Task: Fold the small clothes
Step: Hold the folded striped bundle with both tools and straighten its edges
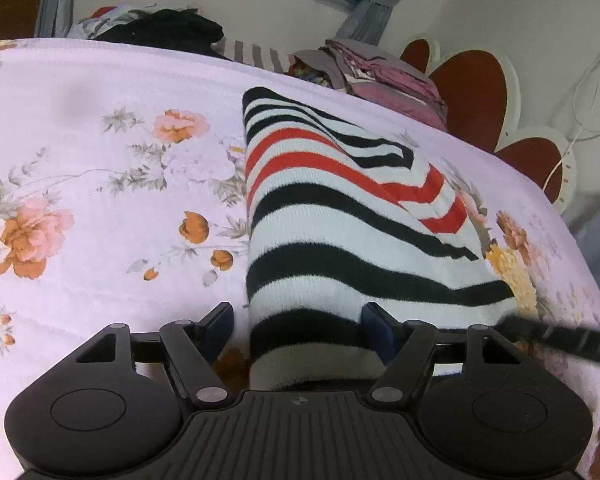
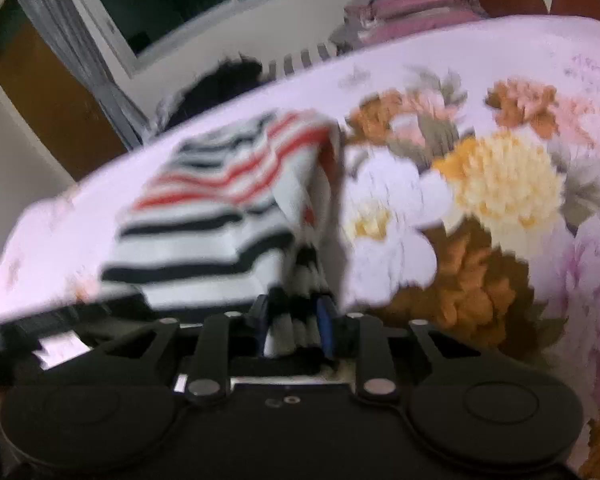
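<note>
Nearby: clothes pile (image 1: 384,76) beyond striped sweater (image 1: 340,216); left claw (image 1: 298,320) apart, right claw (image 2: 294,316) clamped on sweater.

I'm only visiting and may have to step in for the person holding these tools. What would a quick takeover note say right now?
Left claw: open, jaws wide on either side of the near end of the striped sweater, not pinching it.
Right claw: shut on a bunched edge of the sweater; that view is blurred.
Sweater: lying on the floral bed, one part already folded over itself.
Other clothes sit piled at the bed's far edge.
Done: a first fold, it seems.
Left: probably finish the folds, flatten the sweater, then release.
</note>
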